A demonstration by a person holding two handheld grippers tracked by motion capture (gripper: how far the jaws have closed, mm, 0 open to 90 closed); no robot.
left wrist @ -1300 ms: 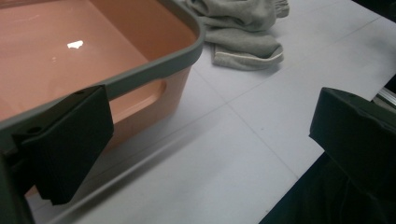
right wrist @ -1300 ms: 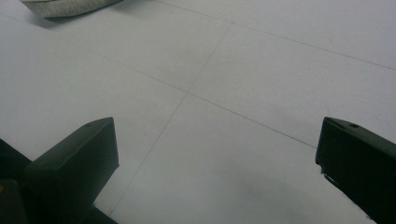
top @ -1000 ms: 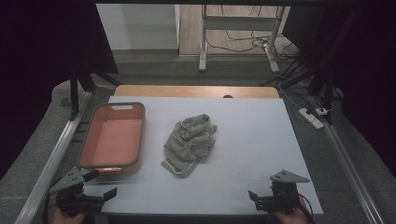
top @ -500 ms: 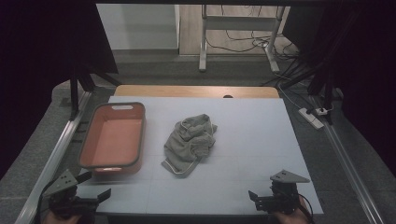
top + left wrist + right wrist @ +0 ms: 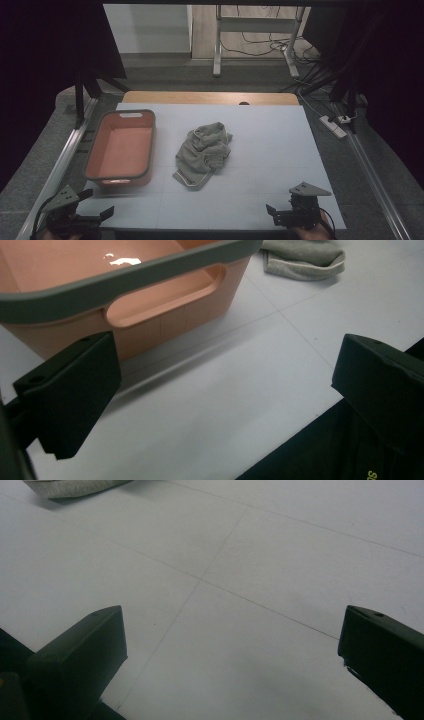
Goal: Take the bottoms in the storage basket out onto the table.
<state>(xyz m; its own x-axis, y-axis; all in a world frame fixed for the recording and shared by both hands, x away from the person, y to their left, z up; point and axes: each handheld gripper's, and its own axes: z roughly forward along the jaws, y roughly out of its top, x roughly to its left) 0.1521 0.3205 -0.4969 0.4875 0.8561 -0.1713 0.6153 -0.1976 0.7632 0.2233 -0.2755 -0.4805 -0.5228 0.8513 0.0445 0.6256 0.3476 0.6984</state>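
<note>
Towel (image 5: 203, 152) mid-table, well apart from both claws, left (image 5: 102, 216), right (image 5: 274, 212); each wide open, empty.

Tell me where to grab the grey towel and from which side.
Grip the grey towel at its raised crumpled middle, coming down from above with the right claw. The folds bunch high there, while the hemmed near edge lies flat on the table.

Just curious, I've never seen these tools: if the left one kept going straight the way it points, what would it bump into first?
Most likely the orange basin: the left gripper faces its near wall with open fingers, bare table between. Depth is hard to judge.
</note>
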